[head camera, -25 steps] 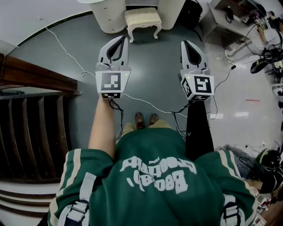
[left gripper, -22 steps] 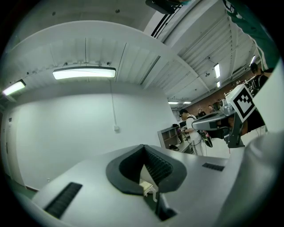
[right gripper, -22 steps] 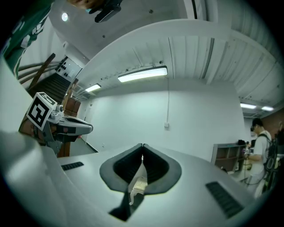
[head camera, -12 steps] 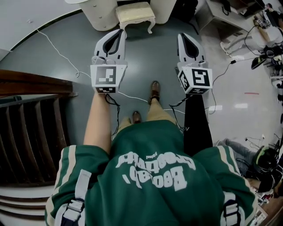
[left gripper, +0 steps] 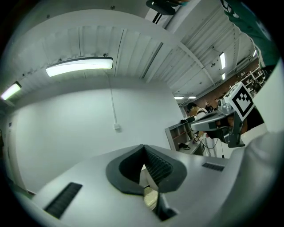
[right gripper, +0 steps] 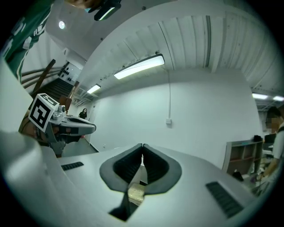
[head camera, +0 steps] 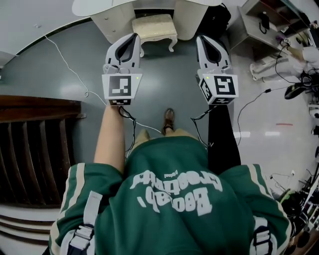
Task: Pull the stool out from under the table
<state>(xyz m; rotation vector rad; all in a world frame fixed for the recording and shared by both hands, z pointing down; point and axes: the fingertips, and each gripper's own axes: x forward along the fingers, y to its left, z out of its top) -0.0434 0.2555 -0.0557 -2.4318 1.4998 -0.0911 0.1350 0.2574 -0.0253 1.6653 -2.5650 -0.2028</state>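
A cream stool (head camera: 155,27) with a padded top and curved legs stands partly under the white table (head camera: 102,6) at the top of the head view. My left gripper (head camera: 133,39) is held out just left of the stool, above the floor, jaws shut and empty. My right gripper (head camera: 203,41) is to the stool's right, also shut with nothing in it. Neither touches the stool. A sliver of the cream stool (left gripper: 151,197) shows below the shut left gripper (left gripper: 143,147) in the left gripper view. The stool (right gripper: 135,191) shows likewise below the right gripper (right gripper: 142,145).
A dark wooden stair rail (head camera: 35,107) runs along the left. White and black cables (head camera: 75,69) trail over the grey floor. A desk with shelves (head camera: 261,20) and cable clutter (head camera: 299,84) fill the right side. The person's shoe (head camera: 169,118) is on the floor between the grippers.
The person has stepped forward, so both grippers are nearer the stool and the table's top has come into view. Both jaws have stayed shut.
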